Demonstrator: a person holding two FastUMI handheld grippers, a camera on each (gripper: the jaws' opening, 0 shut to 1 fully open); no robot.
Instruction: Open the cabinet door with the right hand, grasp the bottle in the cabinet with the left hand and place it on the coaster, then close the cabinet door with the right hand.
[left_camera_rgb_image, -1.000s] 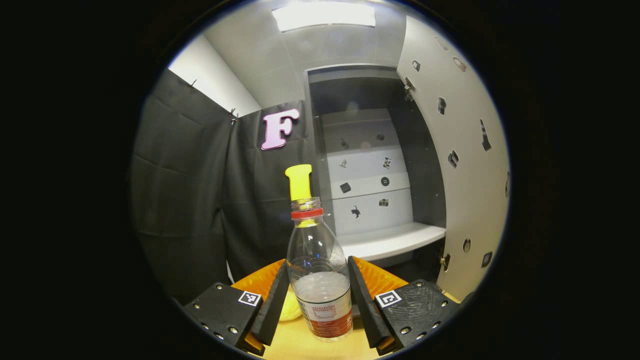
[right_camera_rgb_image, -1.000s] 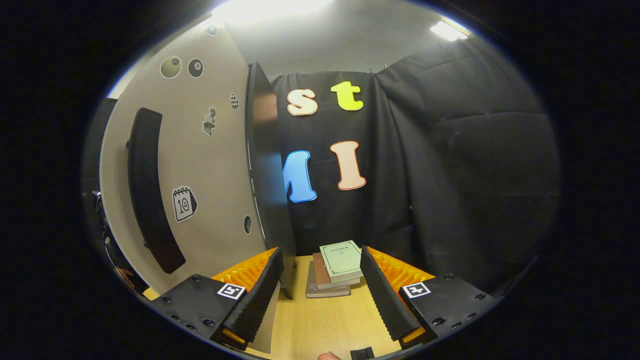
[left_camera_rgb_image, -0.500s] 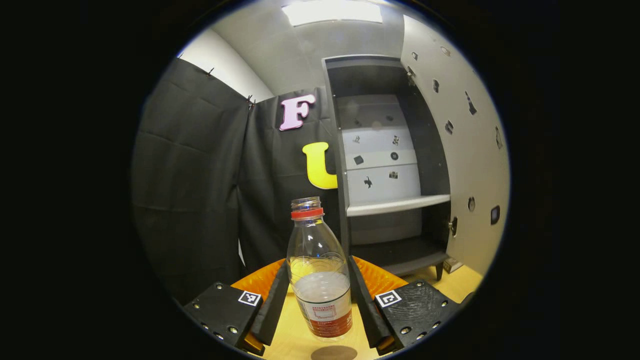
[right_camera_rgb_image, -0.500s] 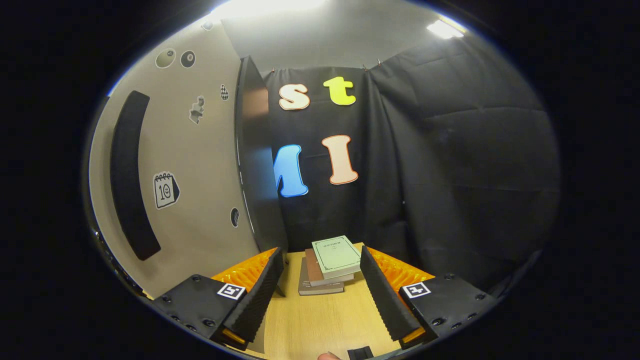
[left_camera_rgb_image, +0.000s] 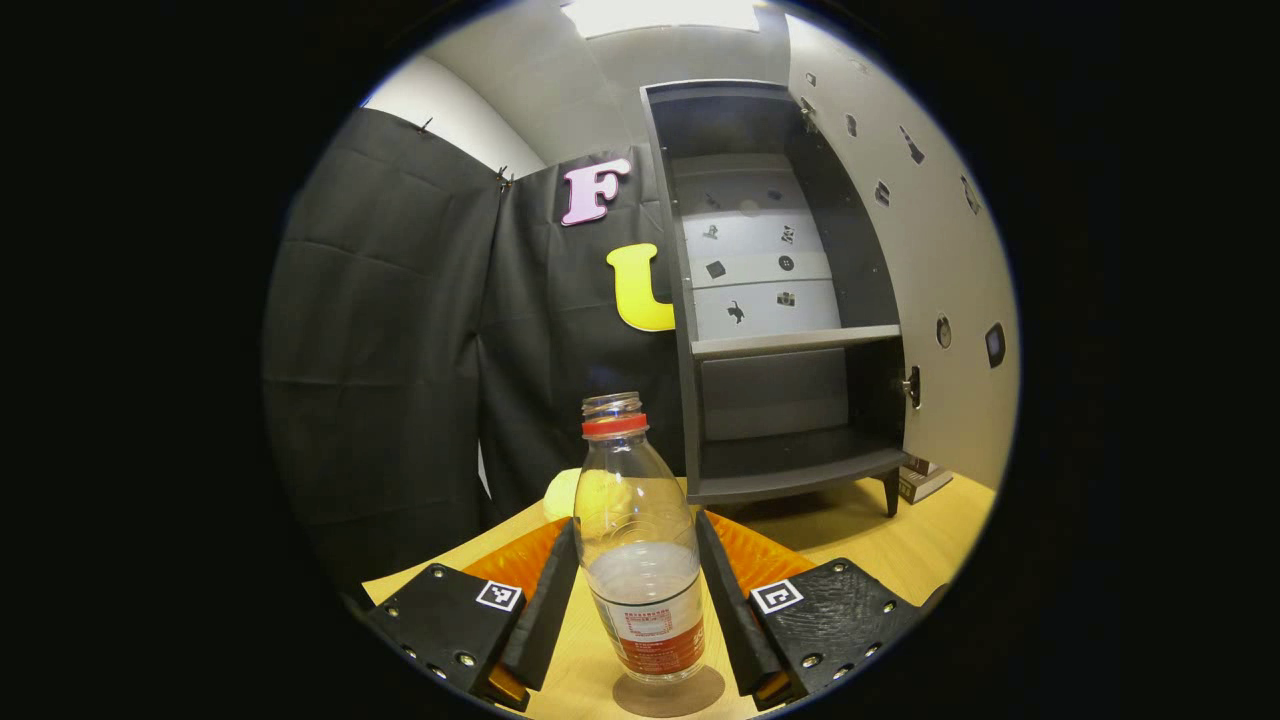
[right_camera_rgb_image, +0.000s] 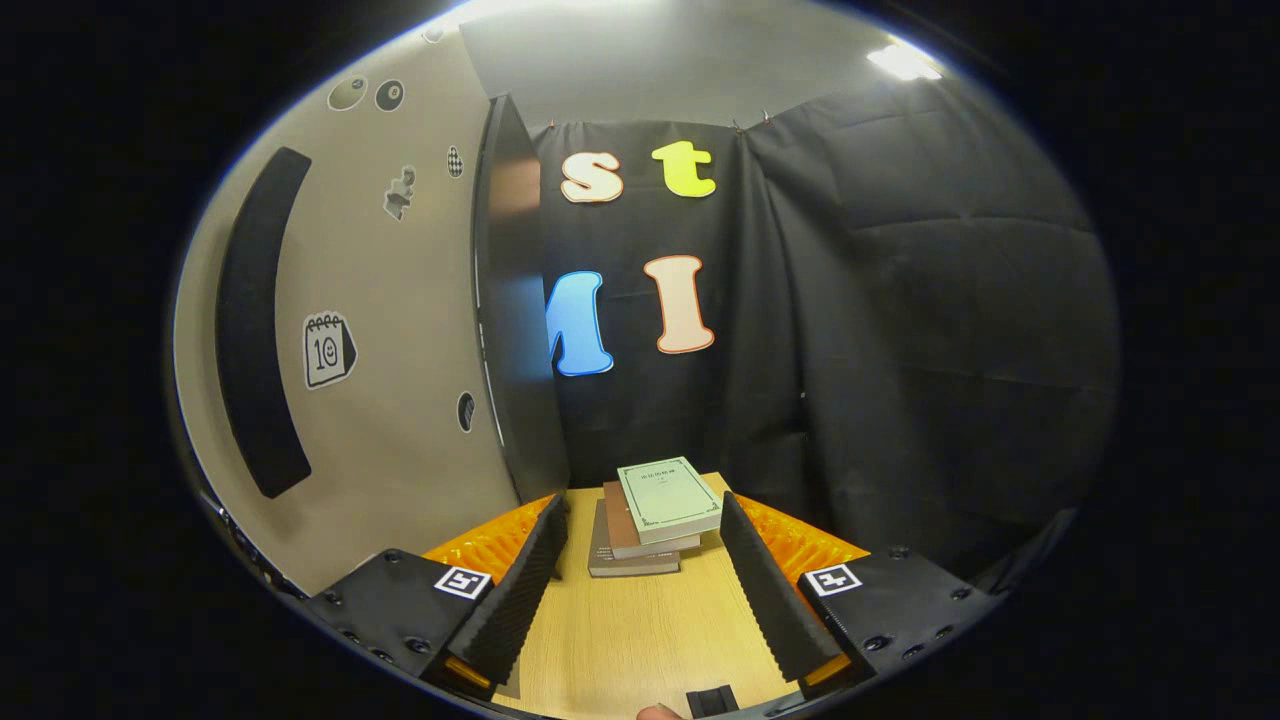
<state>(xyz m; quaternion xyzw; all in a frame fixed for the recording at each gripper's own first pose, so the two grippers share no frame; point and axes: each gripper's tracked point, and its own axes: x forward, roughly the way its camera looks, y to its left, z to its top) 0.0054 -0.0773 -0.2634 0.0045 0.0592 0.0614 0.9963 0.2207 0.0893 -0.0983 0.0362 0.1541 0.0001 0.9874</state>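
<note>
Bottle (left_camera_rgb_image: 640, 540) sits upright between the left gripper (left_camera_rgb_image: 638, 590) fingers, both pads pressing its lower body at label height, base right over the round brown coaster (left_camera_rgb_image: 668, 692); can't tell if touching or just above. Clear thin plastic, no cap, red neck ring, roughly a third full of clear liquid, so prob light, walls will dent under a hard squeeze, smooth and a bit slippery, spills if tipped. Best hold is where it's held now, low on the body near the liquid, not the neck. Cabinet (left_camera_rgb_image: 780, 300) is behind on the wooden table (left_camera_rgb_image: 900, 550), door (left_camera_rgb_image: 930, 250) swung open, the shelf and bottom bay show nothing inside, small stickers on the back panel. Yellow round thing (left_camera_rgb_image: 580, 492) beyond the bottle, unclear what. Right gripper (right_camera_rgb_image: 640, 590) jaws are wide, holding nothing, hovering near the door's outer face w/ long black handle (right_camera_rgb_image: 250, 320); stack of books (right_camera_rgb_image: 650, 515) ahead on table. Judged: placing step nearly done, door closing left.
</note>
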